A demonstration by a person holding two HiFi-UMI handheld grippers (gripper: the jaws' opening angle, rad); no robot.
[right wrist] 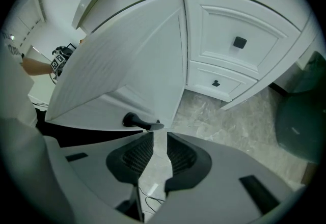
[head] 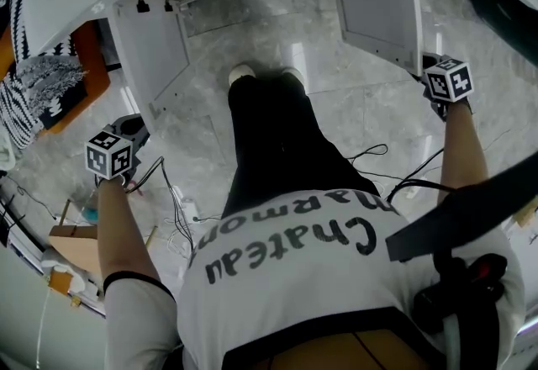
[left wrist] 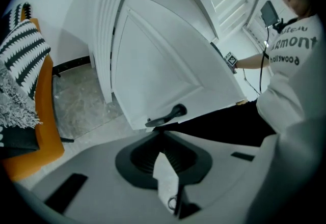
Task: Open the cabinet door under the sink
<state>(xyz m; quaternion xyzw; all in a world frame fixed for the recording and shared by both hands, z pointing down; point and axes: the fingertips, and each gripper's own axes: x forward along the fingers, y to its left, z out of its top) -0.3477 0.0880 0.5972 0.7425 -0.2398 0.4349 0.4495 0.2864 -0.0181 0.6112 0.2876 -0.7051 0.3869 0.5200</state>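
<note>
Both leaves of the under-sink cabinet flung wide: left door (head: 155, 49), right door (head: 378, 2).
Over on the left, left claw (left wrist: 162, 139) clenched, pads together on nothing, black left handle (left wrist: 168, 115) just past the tips. Across the way, right claw (right wrist: 159, 139) released, pads apart, right handle (right wrist: 140, 122) just beyond the tips, off toward the left pad, outside the gap.

The white T-shirt (head: 277, 293) reads "Chateau Marmont" (with "Hollywood" beneath).
</note>
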